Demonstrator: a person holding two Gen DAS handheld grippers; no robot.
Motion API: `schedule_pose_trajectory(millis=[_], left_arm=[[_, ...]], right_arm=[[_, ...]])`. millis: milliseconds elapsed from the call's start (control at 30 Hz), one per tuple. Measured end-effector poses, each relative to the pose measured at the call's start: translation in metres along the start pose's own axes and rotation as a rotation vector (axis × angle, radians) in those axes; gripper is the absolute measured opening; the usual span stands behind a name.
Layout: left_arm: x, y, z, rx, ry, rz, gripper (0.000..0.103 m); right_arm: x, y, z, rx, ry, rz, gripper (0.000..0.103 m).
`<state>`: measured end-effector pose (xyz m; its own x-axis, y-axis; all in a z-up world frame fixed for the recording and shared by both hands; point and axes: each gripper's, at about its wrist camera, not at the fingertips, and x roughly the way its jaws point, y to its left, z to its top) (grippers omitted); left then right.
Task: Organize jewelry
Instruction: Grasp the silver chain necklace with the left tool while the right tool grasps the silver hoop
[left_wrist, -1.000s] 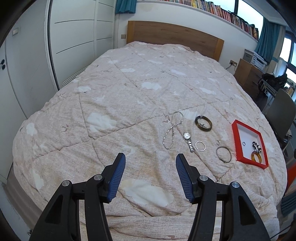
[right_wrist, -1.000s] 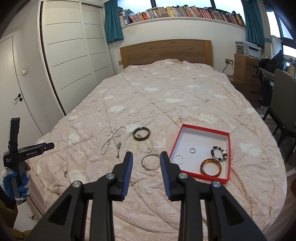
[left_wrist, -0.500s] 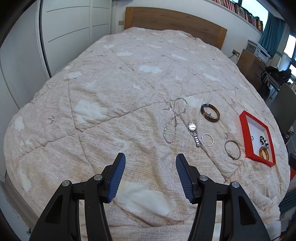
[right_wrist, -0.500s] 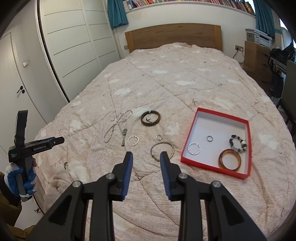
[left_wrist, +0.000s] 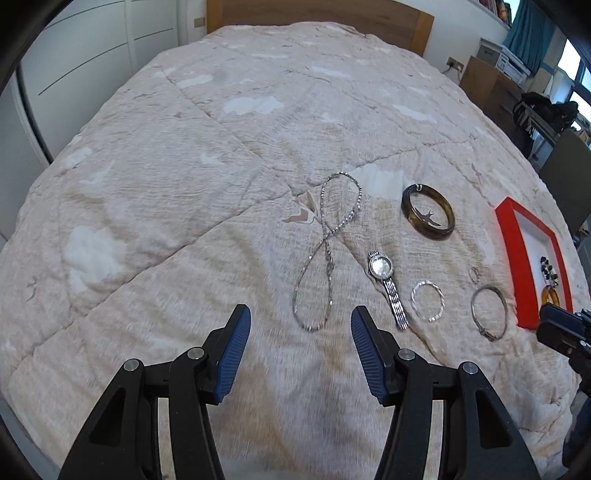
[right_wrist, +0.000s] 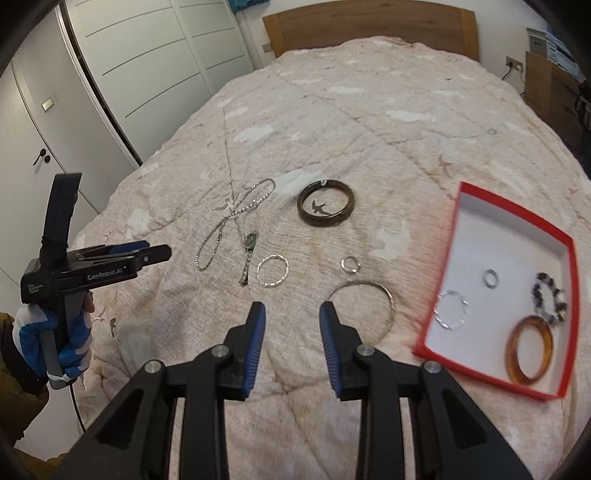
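Jewelry lies spread on a beige quilt. A silver necklace (left_wrist: 327, 254) twists in a loop just beyond my open left gripper (left_wrist: 301, 326). Beside it are a silver watch (left_wrist: 386, 280), a thin twisted silver bracelet (left_wrist: 427, 300), a small ring (left_wrist: 474, 274), a dark bangle (left_wrist: 427, 212) and a silver bangle (left_wrist: 488, 312). My right gripper (right_wrist: 292, 321) is open and empty, just short of the silver bangle (right_wrist: 364, 304). The red box (right_wrist: 461, 206) at the right holds an amber bangle (right_wrist: 530, 349), a bead bracelet (right_wrist: 548, 297), a ring (right_wrist: 491, 277) and a silver bracelet (right_wrist: 451, 314).
White wardrobe doors (right_wrist: 147, 66) stand left of the bed, and a wooden headboard (right_wrist: 369, 26) is at the far end. A gloved hand (right_wrist: 51, 332) holds the left gripper's handle off the bed's left edge. A chair (left_wrist: 565, 158) and a cabinet (left_wrist: 487, 85) stand to the right.
Both grippers have moved forward and down toward the jewelry, so the pieces look larger and closer. Neither gripper's opening has changed.
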<state>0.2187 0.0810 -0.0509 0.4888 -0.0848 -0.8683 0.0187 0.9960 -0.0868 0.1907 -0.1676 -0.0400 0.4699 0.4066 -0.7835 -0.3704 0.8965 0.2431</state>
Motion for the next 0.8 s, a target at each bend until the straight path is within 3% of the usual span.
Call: schedule_pose_trajectory(millis=[233, 467, 800], left_arm=[[0.045, -0.007, 0.021, 0.039, 0.046, 0.007, 0.056], [0.082, -0.004, 0.021, 0.046, 0.100, 0.018, 0.056], [0.092, -0.001, 0.019, 0.037, 0.090, 0.004, 0.055]], right_arm=[[0.057, 0.000, 0.020, -0.004, 0.048, 0.055, 0.029], [0.101, -0.006, 0.023, -0.001, 0.113, 0.069, 0.029], [0.132, 0.002, 0.024, -0.039, 0.166, 0.096, 0.026]])
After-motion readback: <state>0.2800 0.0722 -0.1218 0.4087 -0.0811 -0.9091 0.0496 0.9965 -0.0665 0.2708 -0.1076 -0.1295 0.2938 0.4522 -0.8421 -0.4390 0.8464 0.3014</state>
